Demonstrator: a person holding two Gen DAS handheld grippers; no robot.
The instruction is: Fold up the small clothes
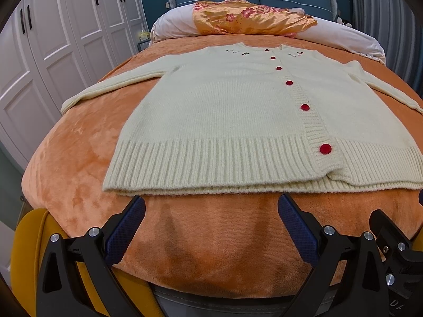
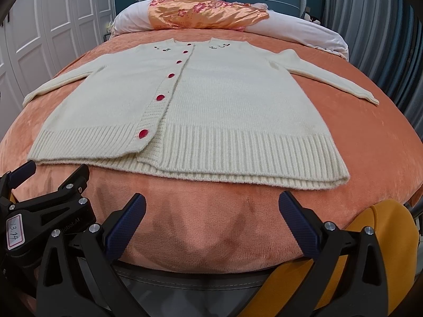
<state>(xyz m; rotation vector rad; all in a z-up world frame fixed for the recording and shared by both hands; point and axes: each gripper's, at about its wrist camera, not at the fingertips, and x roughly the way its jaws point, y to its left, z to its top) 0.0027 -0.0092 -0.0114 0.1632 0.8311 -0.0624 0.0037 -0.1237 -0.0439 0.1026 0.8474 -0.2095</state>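
A cream knitted cardigan with red round buttons lies flat and face up on the orange plush blanket that covers the bed, hem toward the near edge, neckline toward the far end, both sleeves spread out to left and right. No fold shows in it, so I judge the task to be at its very start: the approach before the first grasp.

The left gripper hovers just short of the ribbed hem, its blue-padded jaws wide apart and holding nothing. The right gripper hangs likewise near the hem on the right half, jaws wide apart and empty (the left tool's black body shows at the left edge of the right wrist view).

The next move probably calls for each gripper to take one sleeve or one side edge and carry it inward over the body; the jaws would need to close on the full thickness of the knit, both layers at the hem.

The wool looks soft, thick and slightly fuzzy, with deep vertical ribbing along the hem and a ribbed button band; it should drape loosely and may stretch if pulled. The blanket's pile looks grippy enough to drag at it. At the far end sits a glossy orange floral satin pillow.
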